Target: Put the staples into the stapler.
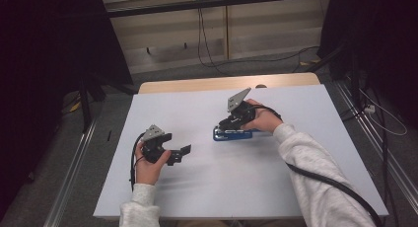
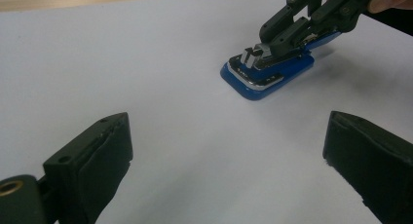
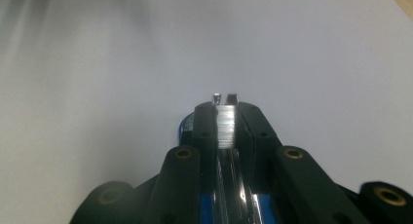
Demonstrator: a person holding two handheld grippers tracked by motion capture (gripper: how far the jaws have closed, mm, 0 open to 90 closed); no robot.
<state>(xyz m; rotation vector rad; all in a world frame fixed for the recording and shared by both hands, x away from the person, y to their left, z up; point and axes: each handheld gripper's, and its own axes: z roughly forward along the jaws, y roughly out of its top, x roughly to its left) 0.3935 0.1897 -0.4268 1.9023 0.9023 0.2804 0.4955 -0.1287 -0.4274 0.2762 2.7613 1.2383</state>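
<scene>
1. In the high view, a blue and silver metal stapler (image 1: 232,133) is seen lying flat on the white counter (image 1: 296,153), a little right of the middle. The right gripper (image 1: 227,126) is held over it by the person's right hand (image 1: 263,119), and its jaws are clenched on the stapler's top. The left gripper (image 1: 183,152) is held by the left hand (image 1: 148,165) well apart from the stapler, at the left.

2. In the left gripper view, the left gripper's two black jaws are seen released, standing wide apart with nothing between them. The stapler (image 2: 265,75) is shown farther off on the counter (image 2: 122,53), with the right gripper (image 2: 280,36) pressed on its silver upper arm.

3. In the right gripper view, the right gripper (image 3: 225,121) is seen closed on the stapler's (image 3: 226,185) shiny silver arm, which is grasped between the two pads; the blue base is visible below.
</scene>
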